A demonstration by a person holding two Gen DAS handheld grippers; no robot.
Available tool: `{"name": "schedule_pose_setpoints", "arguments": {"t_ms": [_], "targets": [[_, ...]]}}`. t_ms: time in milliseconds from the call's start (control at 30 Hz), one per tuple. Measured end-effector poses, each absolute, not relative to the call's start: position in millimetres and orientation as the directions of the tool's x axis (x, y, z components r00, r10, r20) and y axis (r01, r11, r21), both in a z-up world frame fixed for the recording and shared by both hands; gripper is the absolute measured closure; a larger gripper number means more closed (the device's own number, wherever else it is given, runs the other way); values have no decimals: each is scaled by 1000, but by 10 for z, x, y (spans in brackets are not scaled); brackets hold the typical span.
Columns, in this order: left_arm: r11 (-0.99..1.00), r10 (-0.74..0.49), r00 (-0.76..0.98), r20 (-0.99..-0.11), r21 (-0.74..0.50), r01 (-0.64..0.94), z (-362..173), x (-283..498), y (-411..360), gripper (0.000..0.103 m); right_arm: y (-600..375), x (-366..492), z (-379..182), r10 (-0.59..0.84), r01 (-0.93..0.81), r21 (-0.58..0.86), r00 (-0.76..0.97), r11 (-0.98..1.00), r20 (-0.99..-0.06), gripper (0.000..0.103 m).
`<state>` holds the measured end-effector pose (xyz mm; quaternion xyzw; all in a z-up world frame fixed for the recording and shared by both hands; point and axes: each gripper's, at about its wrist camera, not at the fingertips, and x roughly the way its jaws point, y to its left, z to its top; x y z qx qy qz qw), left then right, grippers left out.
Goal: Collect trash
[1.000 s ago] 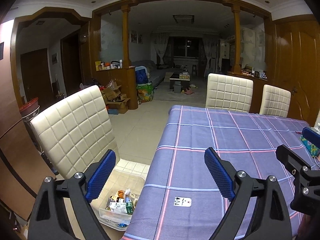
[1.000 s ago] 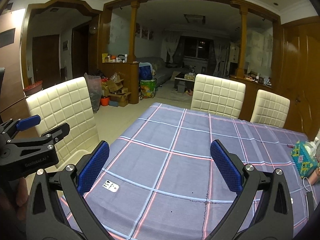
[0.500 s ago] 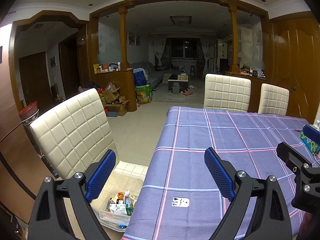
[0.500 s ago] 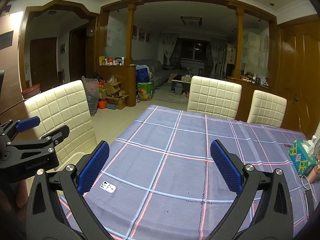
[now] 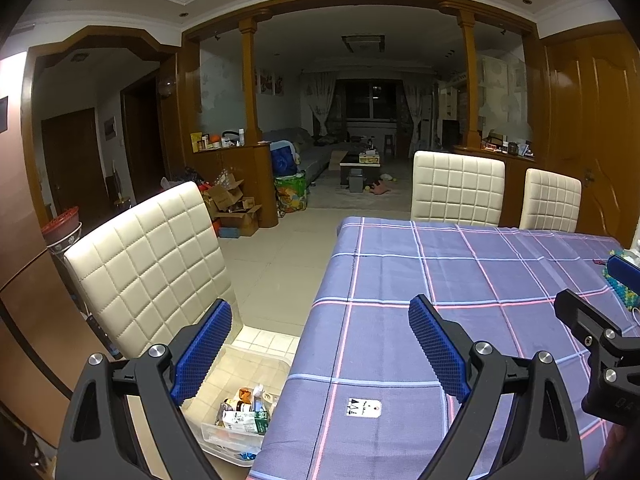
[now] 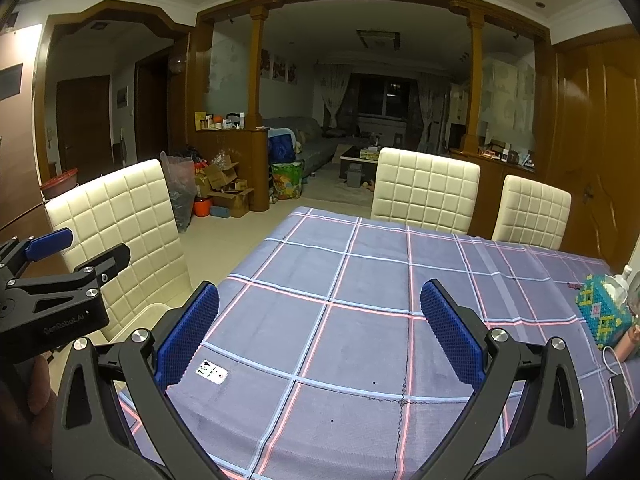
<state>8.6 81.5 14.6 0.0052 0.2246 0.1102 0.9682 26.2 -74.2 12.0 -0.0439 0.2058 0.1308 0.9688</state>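
A clear plastic bin [image 5: 256, 356] sits on the seat of the near cream chair [image 5: 148, 256], below the table's left edge. It holds several pieces of trash, among them a green-and-white carton [image 5: 244, 420]. A small white card [image 5: 363, 407] lies on the purple checked tablecloth [image 5: 460, 280]; it also shows in the right wrist view [image 6: 211, 372]. My left gripper [image 5: 320, 352] is open and empty, above the table's edge and the bin. My right gripper [image 6: 320, 332] is open and empty over the table.
Two cream chairs [image 6: 426, 194] stand at the table's far side. A beaded box [image 6: 602, 314], a cable [image 6: 614, 364] and a phone [image 6: 622, 402] lie at the table's right. Cardboard boxes [image 6: 224, 188] and bags [image 6: 286, 180] stand on the floor by the wooden divider.
Both views have shifted slightly: the table and the white card sit a little lower and further away in frame. Both grippers stay open and empty.
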Motion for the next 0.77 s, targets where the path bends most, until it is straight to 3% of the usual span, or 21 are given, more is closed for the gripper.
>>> {"name": "schedule_pose_setpoints", "arguments": {"t_ms": [767], "targets": [[975,211,858,-469,39,-218,129,139,873,15,-763,307,103,243,-276,-15,872,961,-426,4]]}}
